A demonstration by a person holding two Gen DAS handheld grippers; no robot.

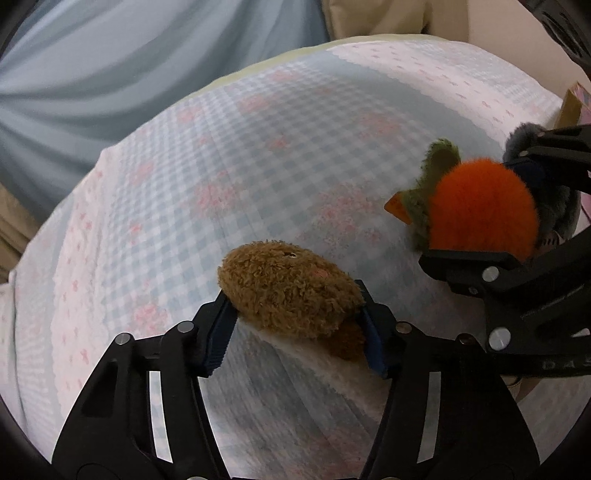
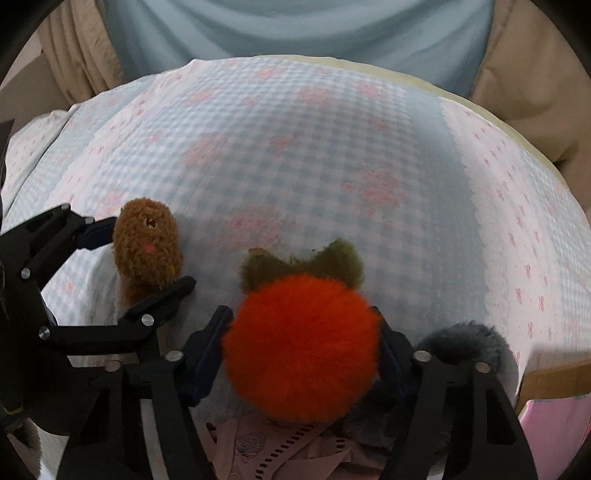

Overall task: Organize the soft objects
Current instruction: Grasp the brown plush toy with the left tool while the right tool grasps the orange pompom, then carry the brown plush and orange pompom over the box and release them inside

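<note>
My left gripper (image 1: 295,317) is shut on a brown fuzzy plush toy (image 1: 288,291) and holds it over a blue-checked quilt (image 1: 258,147). The same toy (image 2: 147,243) shows at the left of the right wrist view, in the left gripper (image 2: 144,258). My right gripper (image 2: 303,350) is shut on an orange fluffy plush with green leaves (image 2: 301,350); it shows at the right of the left wrist view (image 1: 484,210), held in the right gripper (image 1: 491,206). A grey furry piece (image 2: 469,343) lies beside the right finger.
The quilt with pink flowers covers a rounded cushion or bed. A light blue cloth (image 2: 295,29) and beige fabric (image 2: 528,74) lie behind it. A cardboard box edge with a pink side (image 2: 554,402) is at the lower right. Pinkish patterned fabric (image 2: 280,450) lies under the right gripper.
</note>
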